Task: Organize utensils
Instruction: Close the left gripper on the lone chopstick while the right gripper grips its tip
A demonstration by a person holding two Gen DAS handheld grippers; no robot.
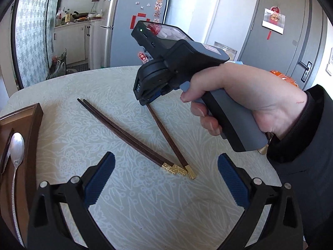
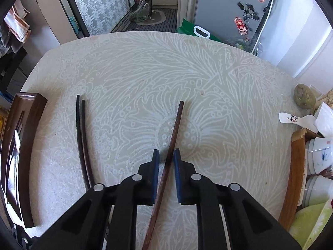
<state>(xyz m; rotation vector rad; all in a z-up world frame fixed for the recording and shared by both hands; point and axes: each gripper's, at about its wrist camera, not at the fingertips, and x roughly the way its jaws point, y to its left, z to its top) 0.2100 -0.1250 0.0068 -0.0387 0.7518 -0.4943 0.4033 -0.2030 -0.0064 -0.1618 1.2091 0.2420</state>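
— Which chopstick have you got?

— The lone chopstick point(image 2: 173, 133), lying on the counter point(image 2: 218, 79) apart from the pair point(image 2: 82, 137). My right gripper point(image 2: 166, 156) is clenched on it near its thin end, pointing steeply down, because it has to leave the counter before it can join the others, I judge.

— And the left?

— My left gripper point(image 1: 166, 166) hangs released over the gold caps point(image 1: 181, 169), where all three ends meet; ready to steady them, I'd guess.

— Where do they go?

— Probably the brown tray point(image 1: 31, 120) at the left edge. A spoon point(image 1: 15, 152) already lies in it.
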